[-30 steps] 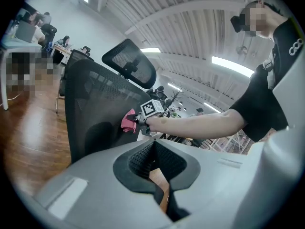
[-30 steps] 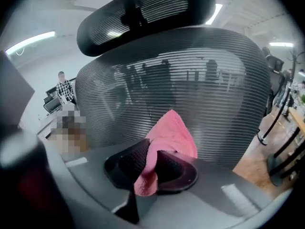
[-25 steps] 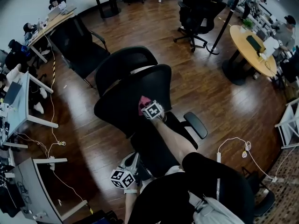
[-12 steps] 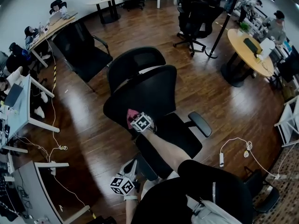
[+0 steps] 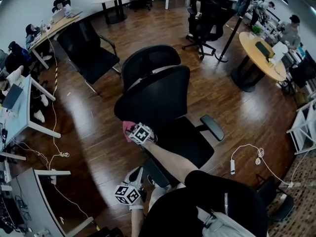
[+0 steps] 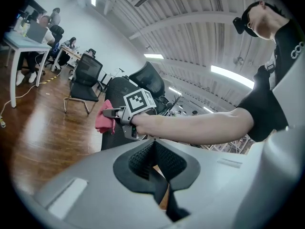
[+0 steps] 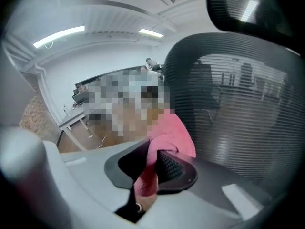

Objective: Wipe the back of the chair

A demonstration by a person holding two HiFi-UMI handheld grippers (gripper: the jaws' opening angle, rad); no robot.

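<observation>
Wiping of an office chair's backrest, read from left to right

Left gripper: held low by the person's body, well apart from the chair. Its jaws are together with nothing between them (idle in this step).

Pink cloth: bunched and pinched between the jaws of the right gripper, with a loose fold standing past the tips. In the head view it sits at the lower left edge of the backrest. The right gripper view shows it against the dark mesh, apparently touching.

Backrest: tilted, with the headrest above it and the seat and one armrest toward the person. Which face of the mesh the cloth meets cannot be told for certain.

Step in hand (judged): a stroke along the lower left part of the mesh, with most of the panel yet to be covered.

To do it well:
- Lead with the loose fold so that cloth, not the hard jaw tips, bears on the mesh.
- Keep the clamp firm so the cloth does not drag out.
- Lay overlapping passes from edge to edge, working up toward the headrest.
- Press lightly, since the chair may swivel or roll away under a push; the free left gripper could steady the frame
</observation>
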